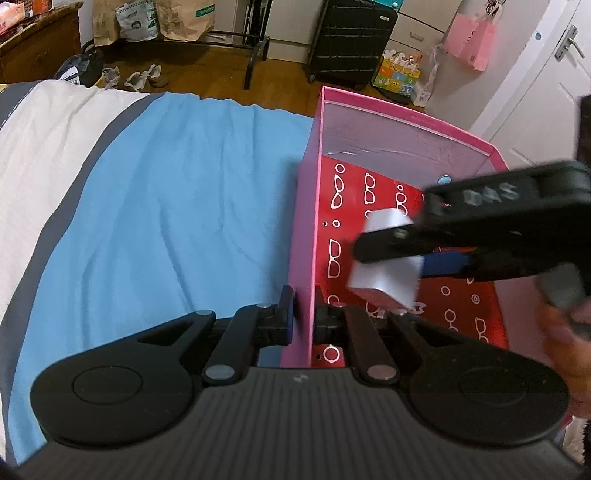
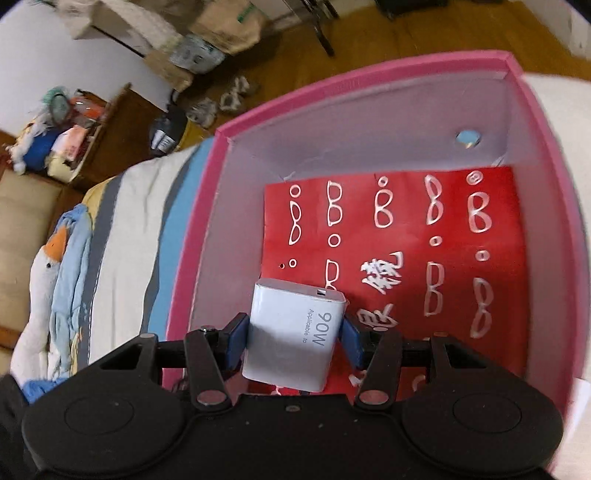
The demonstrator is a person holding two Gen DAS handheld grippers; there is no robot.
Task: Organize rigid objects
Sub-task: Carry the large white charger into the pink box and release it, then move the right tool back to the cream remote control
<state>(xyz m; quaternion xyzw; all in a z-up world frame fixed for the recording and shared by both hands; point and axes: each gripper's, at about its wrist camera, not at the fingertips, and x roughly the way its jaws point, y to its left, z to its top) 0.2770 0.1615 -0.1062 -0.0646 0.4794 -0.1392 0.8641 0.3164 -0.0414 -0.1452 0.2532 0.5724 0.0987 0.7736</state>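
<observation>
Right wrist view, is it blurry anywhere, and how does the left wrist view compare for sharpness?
Right wrist view: the white charger between the blue pads is sharp, its print legible, while the pink box rim and room behind smear. Left wrist view: the blue sheet and the left gripper clamped on the box wall are crisp; the right gripper crossing the box is motion-blurred. Both views bend at the edges.

Floor: brown wood floor [image 1: 280, 74].
Bed: blue sheet [image 1: 166, 206] with a white and grey blanket [image 1: 48, 147] beside it.
Wall side: paper bags [image 1: 184, 18], a black suitcase [image 1: 351, 40], a pink bag [image 1: 476, 40] hanging up.
Door: white door [image 1: 546, 74] with a metal handle.
Shoes: white shoes [image 1: 144, 75] on the floor.
Toy: a white goose toy [image 2: 40, 288] on the bed.
</observation>
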